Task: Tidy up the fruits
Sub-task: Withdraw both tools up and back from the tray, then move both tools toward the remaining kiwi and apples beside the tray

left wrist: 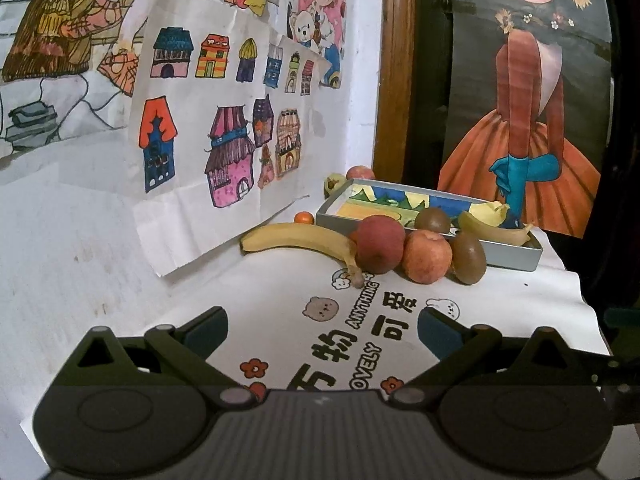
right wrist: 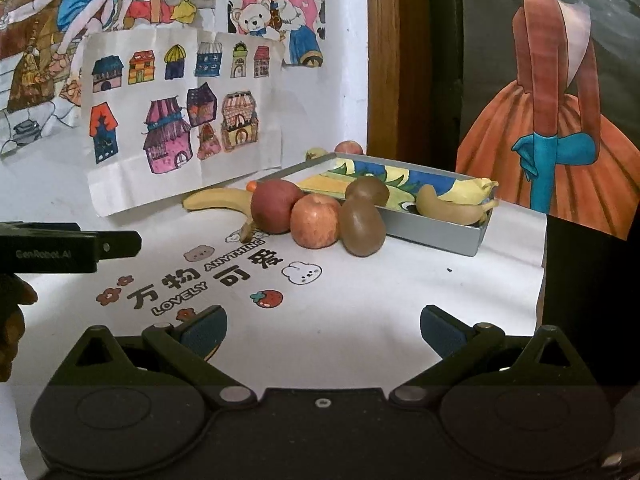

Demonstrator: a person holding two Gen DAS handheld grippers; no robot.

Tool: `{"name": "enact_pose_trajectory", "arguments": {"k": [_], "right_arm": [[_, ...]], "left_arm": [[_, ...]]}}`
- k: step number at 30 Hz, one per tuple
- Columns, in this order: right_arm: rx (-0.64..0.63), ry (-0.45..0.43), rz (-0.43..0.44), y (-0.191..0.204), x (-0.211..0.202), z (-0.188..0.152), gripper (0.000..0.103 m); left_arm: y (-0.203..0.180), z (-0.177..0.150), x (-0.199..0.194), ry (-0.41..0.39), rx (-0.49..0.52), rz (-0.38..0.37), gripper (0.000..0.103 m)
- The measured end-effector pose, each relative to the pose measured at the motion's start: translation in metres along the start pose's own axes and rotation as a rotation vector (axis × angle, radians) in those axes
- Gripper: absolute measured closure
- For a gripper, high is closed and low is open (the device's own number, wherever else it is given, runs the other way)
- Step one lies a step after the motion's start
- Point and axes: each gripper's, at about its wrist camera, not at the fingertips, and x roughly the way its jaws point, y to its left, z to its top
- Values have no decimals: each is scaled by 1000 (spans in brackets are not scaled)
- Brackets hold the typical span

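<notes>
On the white printed cloth lie a yellow banana [left wrist: 296, 240] [right wrist: 218, 199], a dark red apple [left wrist: 380, 244] [right wrist: 276, 206], a paler apple [left wrist: 427, 256] [right wrist: 316, 221] and a brown kiwi [left wrist: 469, 258] [right wrist: 363, 227]. Behind them stands a grey tray [left wrist: 516, 256] [right wrist: 436, 232] holding a second kiwi [left wrist: 432, 220] [right wrist: 367, 191] and a greenish banana [left wrist: 492, 232] [right wrist: 452, 208]. My left gripper [left wrist: 322, 330] and right gripper [right wrist: 323, 330] are both open, empty, well short of the fruit. From the right wrist view, the left gripper [right wrist: 120, 245] shows at the left edge.
A small orange fruit [left wrist: 304, 218], another apple [left wrist: 360, 172] [right wrist: 349, 147] and a greenish fruit [left wrist: 334, 183] sit behind the tray by the wall. Drawings hang on the wall at left. The cloth's right edge [right wrist: 542, 264] drops off beside a dark gap. A hand [right wrist: 12, 320] is at far left.
</notes>
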Motion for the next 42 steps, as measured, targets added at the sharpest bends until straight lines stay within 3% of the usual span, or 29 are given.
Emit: {"name": "enact_pose_trajectory", "arguments": {"k": [20,27,34,42], "right_arm": [[-26,-18,-26,-17,39,29,1],[-100,-50,-58,-28,66,40,1],[-173,-22,-65,-44,98,48,1],[-238,7,-49,-44,130,54,1]], "left_arm": [[-11,24,38,5,70,-18,0],[-19,37,65,-2,111,-66,0],[-29,44,97,20,140,-136,0],[-37,49,124,39,138,-155,0]]}}
